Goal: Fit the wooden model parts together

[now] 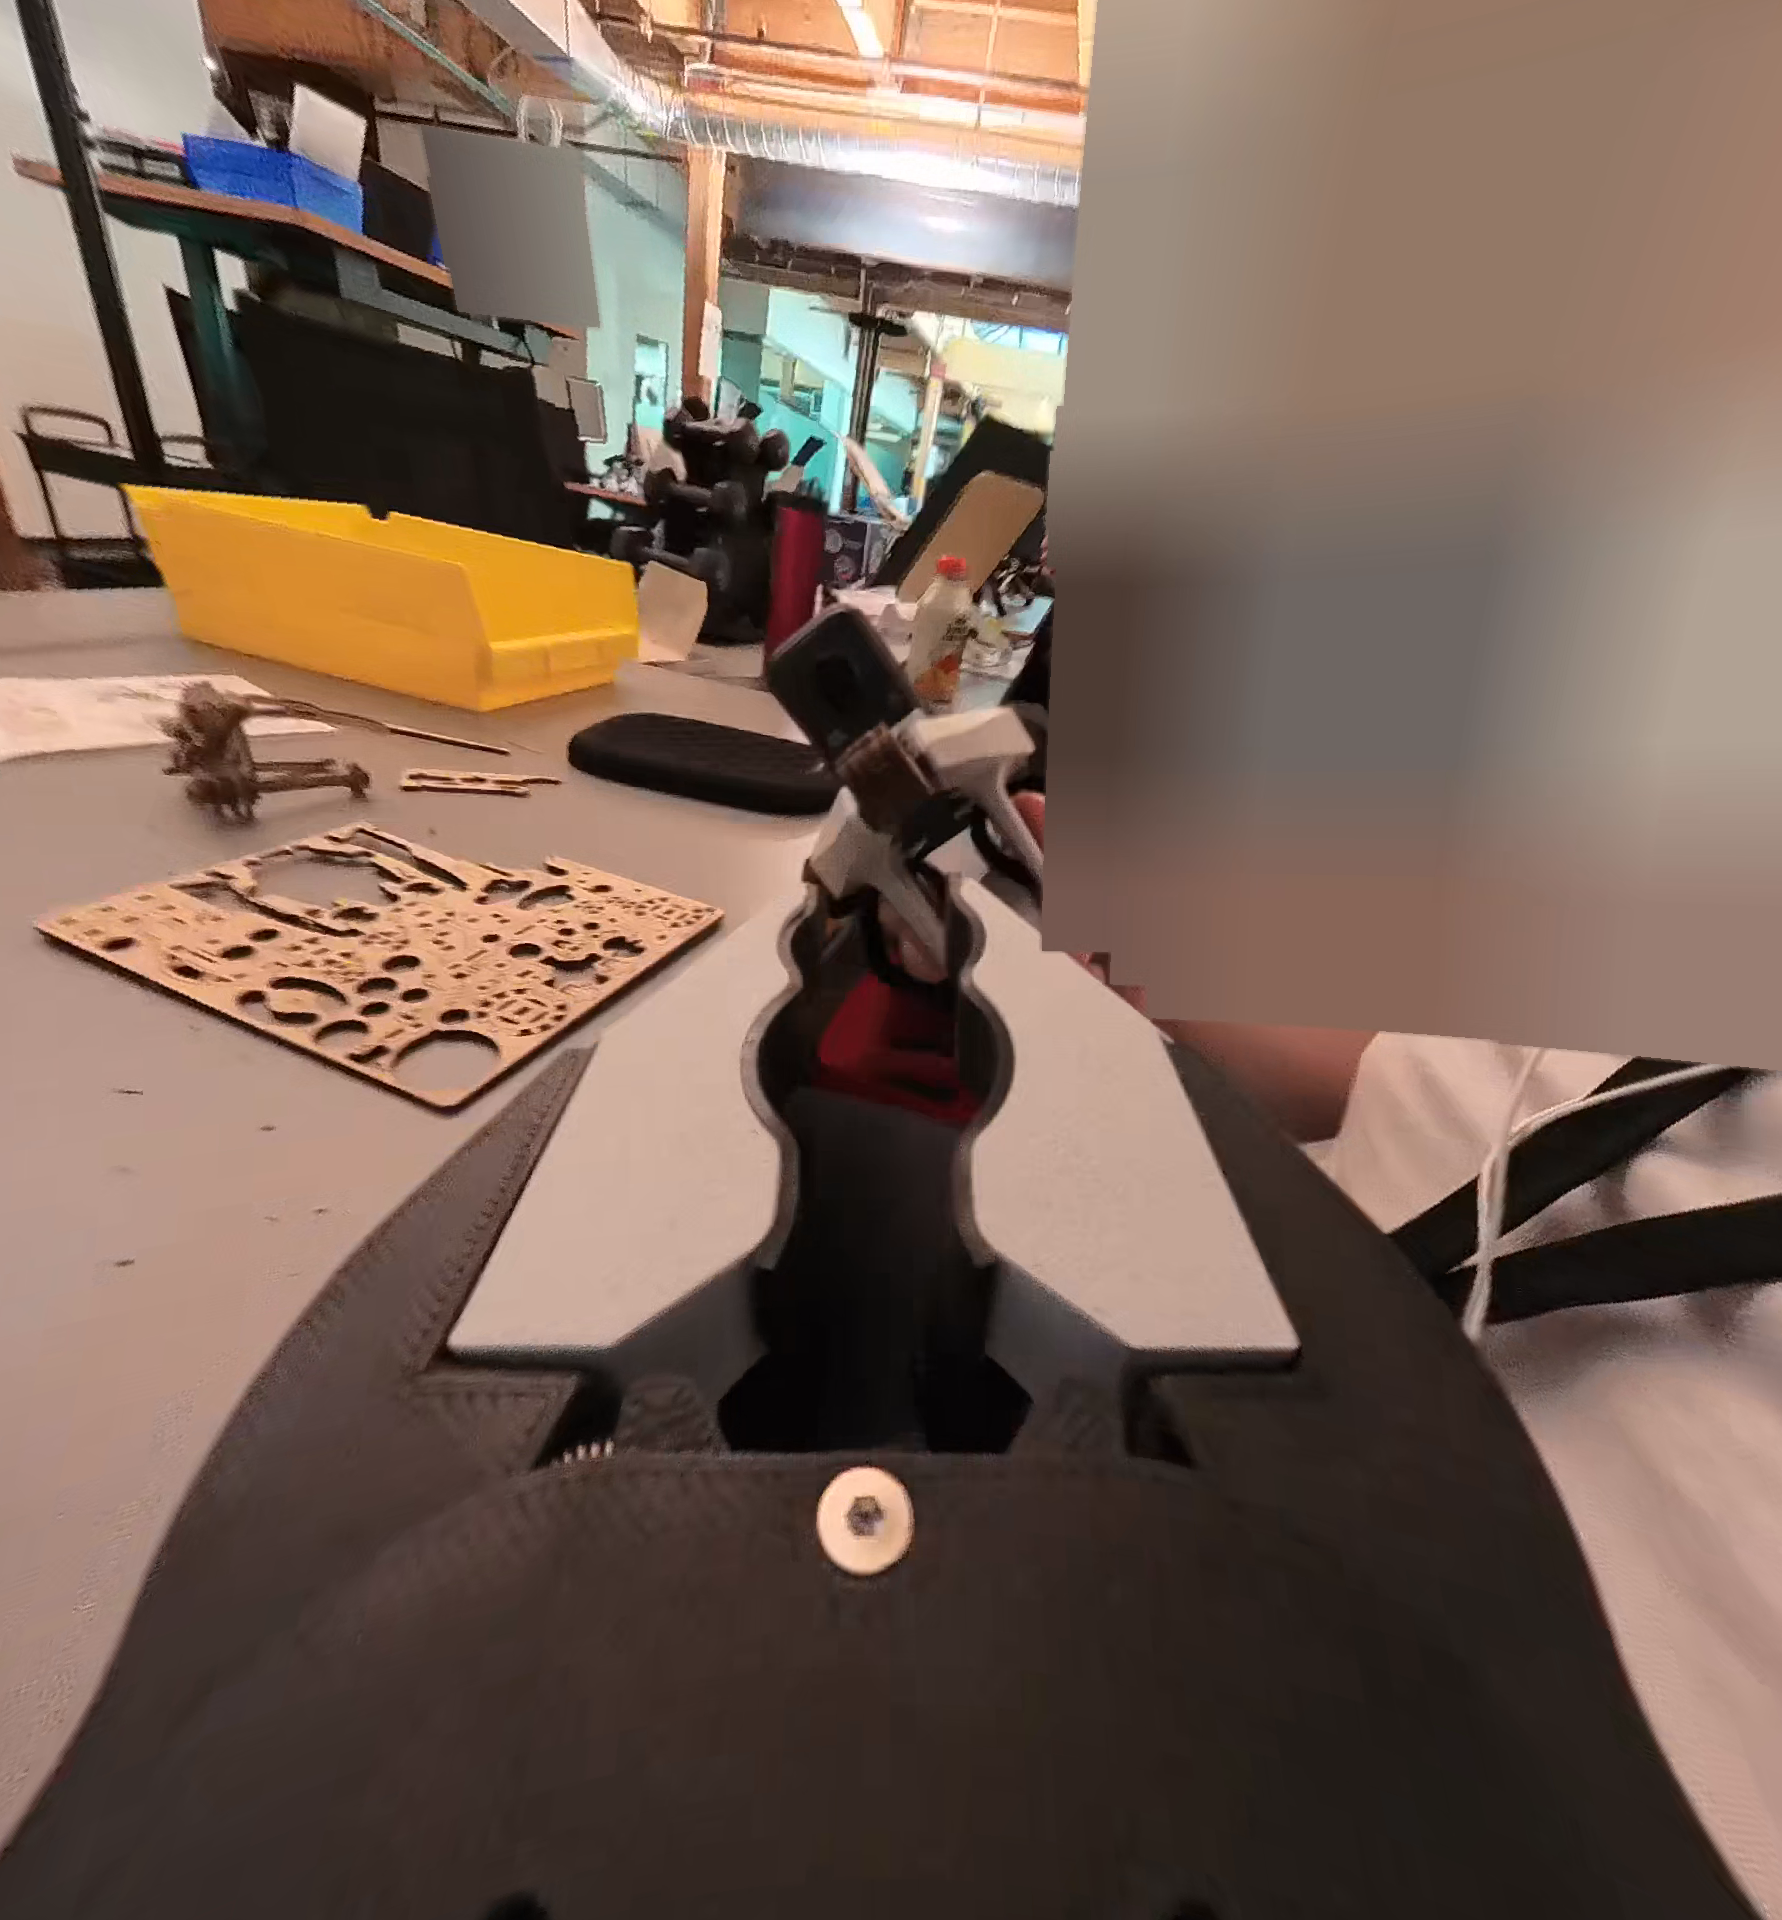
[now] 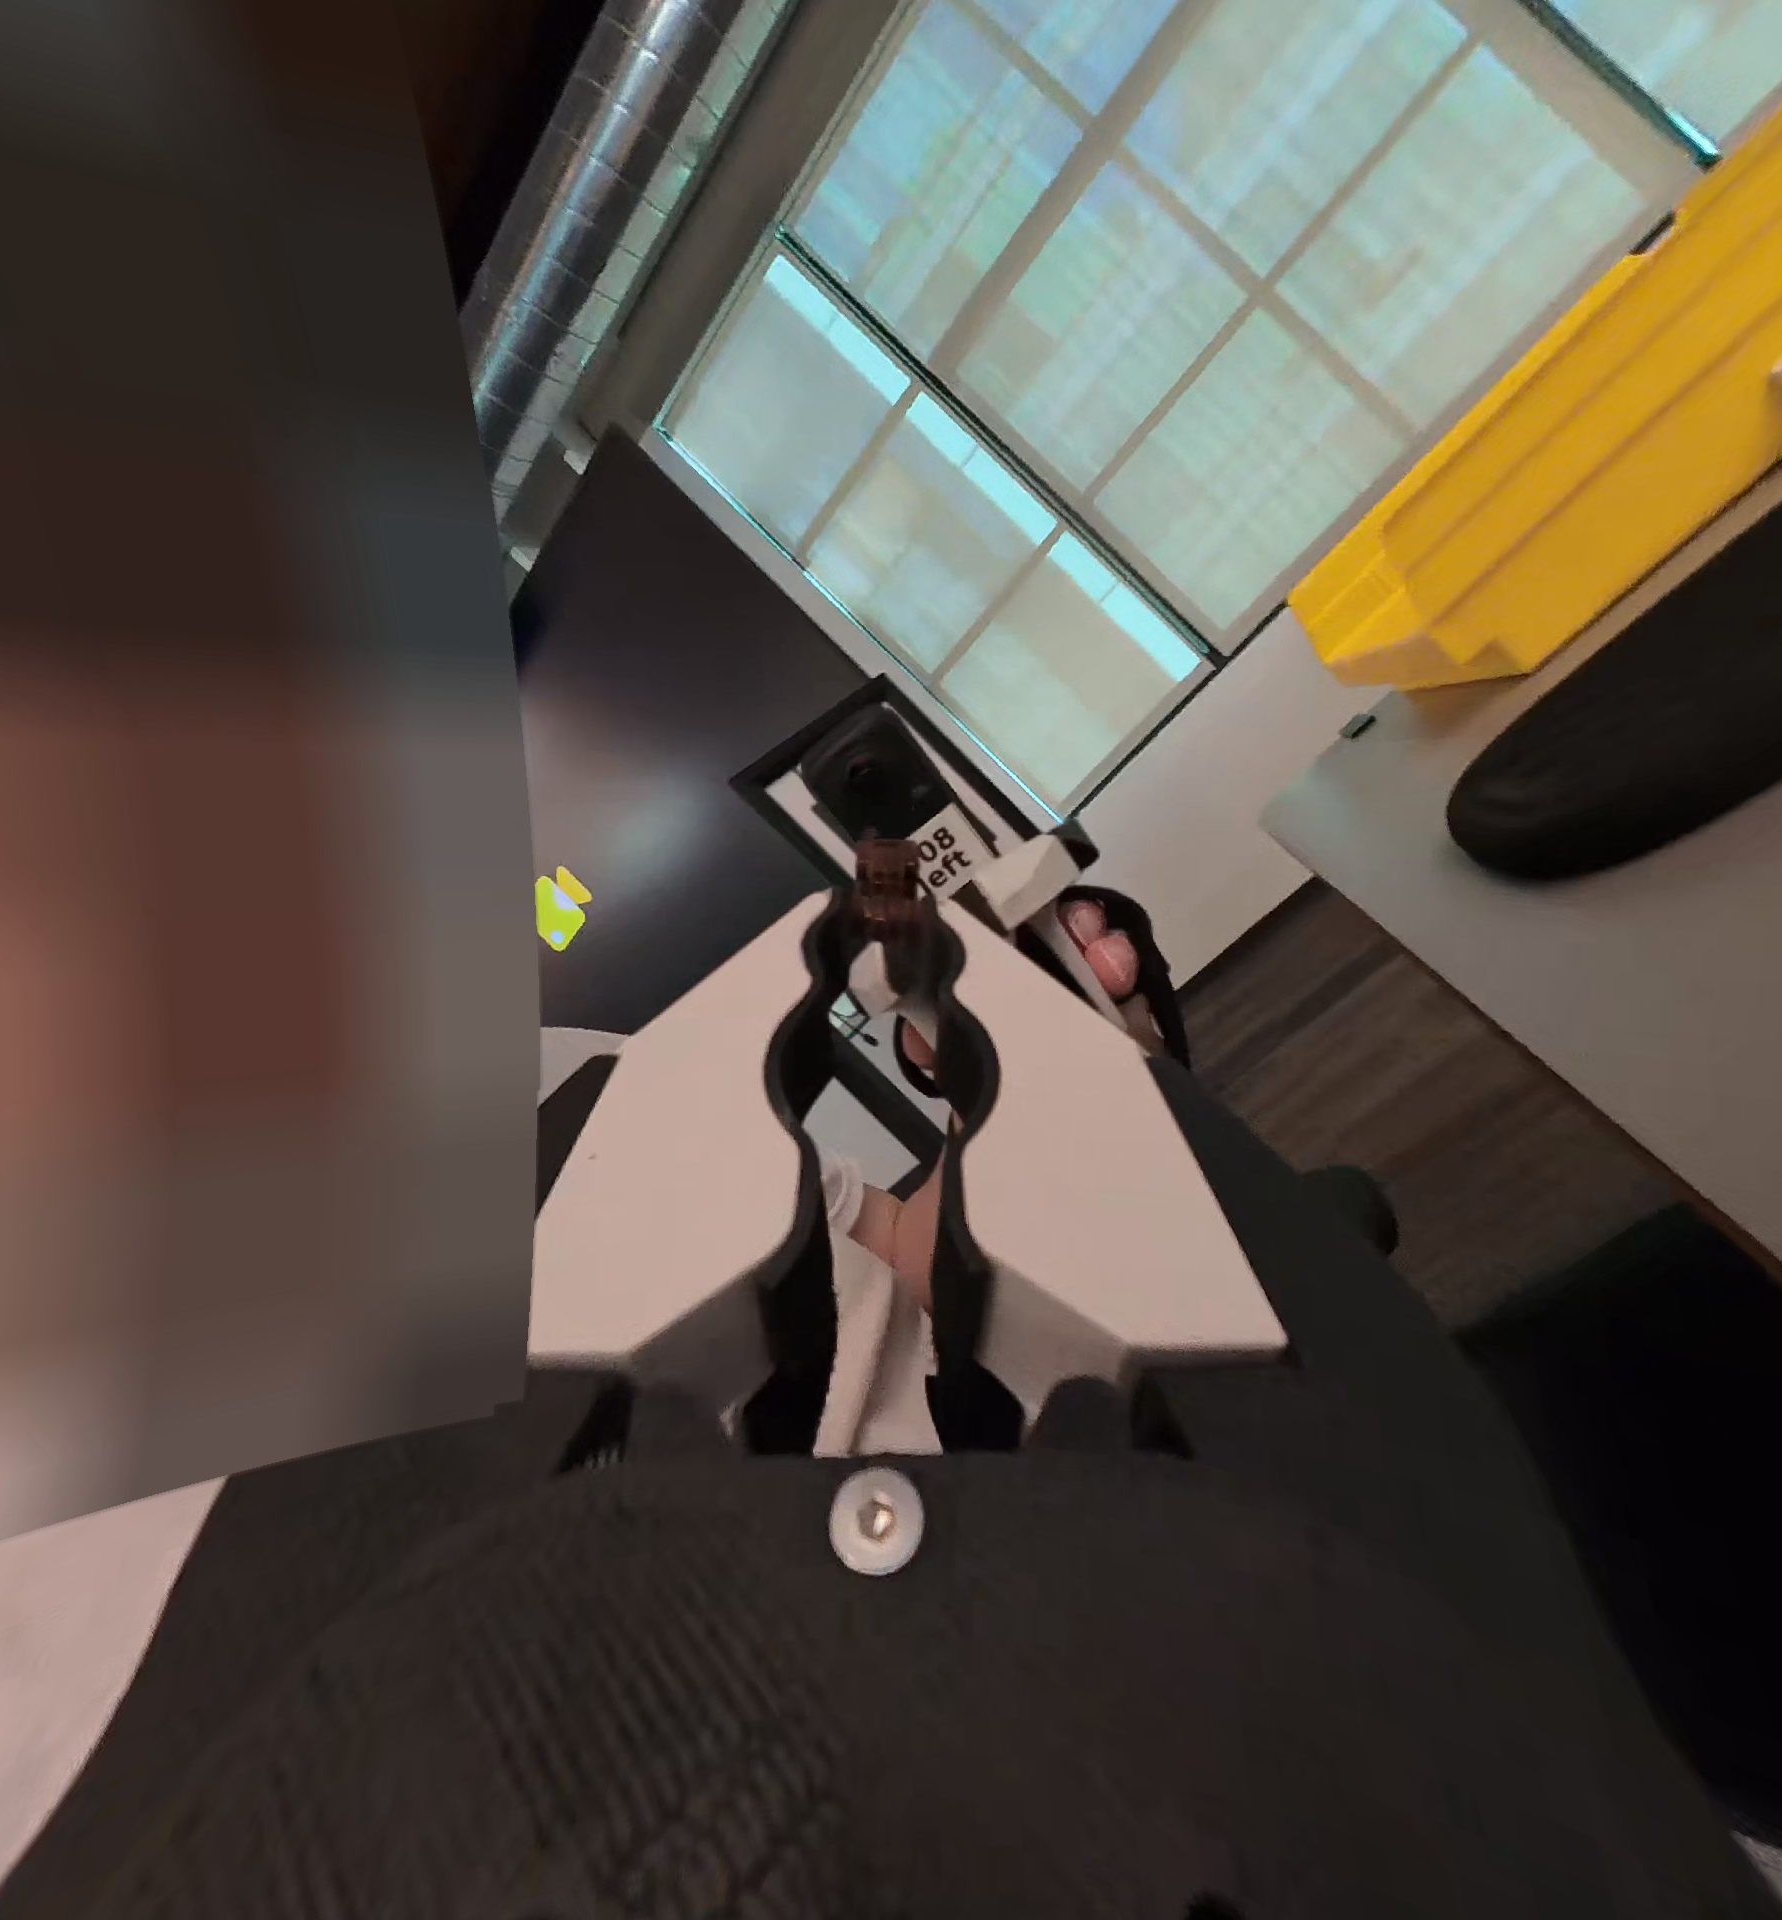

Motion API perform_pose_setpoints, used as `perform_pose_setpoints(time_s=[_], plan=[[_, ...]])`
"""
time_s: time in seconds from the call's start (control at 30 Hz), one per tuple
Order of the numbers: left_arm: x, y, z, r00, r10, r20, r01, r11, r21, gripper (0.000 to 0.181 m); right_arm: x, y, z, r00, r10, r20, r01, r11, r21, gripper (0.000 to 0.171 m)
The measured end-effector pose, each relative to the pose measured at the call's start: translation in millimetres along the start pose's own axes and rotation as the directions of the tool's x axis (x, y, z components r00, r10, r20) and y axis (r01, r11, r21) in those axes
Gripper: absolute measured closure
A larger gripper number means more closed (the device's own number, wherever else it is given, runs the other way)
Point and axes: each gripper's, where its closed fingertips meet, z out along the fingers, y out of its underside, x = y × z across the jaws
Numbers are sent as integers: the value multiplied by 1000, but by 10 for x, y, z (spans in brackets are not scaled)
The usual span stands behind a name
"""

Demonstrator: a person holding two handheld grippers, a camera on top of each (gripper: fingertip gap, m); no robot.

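Wooden model part [image 1: 871, 769], small, dark and ribbed, sits up in the air between your two tools, well above the worktop [image 1: 87, 1143]. Left wrist view: your left tongs [image 1: 882, 914] are narrowed to a slit, tips reaching toward the right tongs [image 1: 892, 795], which pinch the part. Whether the left tips are actually touching wood I cannot tell; it's blurred there. Risk: the piece is tiny, so push off-axis and it twists out of the pinch and drops to the worktop. Punched-out wooden sheet [image 1: 378, 956], half-built model [image 1: 243, 764], a loose strip [image 1: 476, 781], yellow bin [image 1: 399, 608] and black pad [image 1: 705, 764] all lie apart from the action.

Right wrist view: your right tongs [image 2: 885, 925] are closed on the same part [image 2: 885, 888], only its lower end gripped, the top sticking out past the tips. Left tool's fingers [image 2: 1038, 883] sit just beside it. Shallow grip means squeezing harder may pop it forward; thin wood could also snap if forced.
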Motion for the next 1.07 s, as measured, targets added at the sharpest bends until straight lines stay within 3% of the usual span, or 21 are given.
perform_pose_setpoints(time_s=[0.03,0.33,0.6,0.8,1.07], plan=[[-3,-11,-1,999,-40,-14,41,999,16,161,22,3,-6,1000,2,-11,-2,1000,-1,161],[-73,-58,8,979,-197,-42,199,979,35,155,123,49,-22,997,-46,-70,43,998,-49,161],[64,-82,-24,981,-135,-140,138,990,17,172,15,187,55,906,-416,-74,391,892,-226,160],[49,-304,-94,970,-179,-164,214,951,224,172,-184,-31,76,800,-595,-80,592,804,-58,149],[39,-337,-119,975,-174,-141,212,921,327,171,-159,2,162,791,-601,-110,600,798,-45,150]])
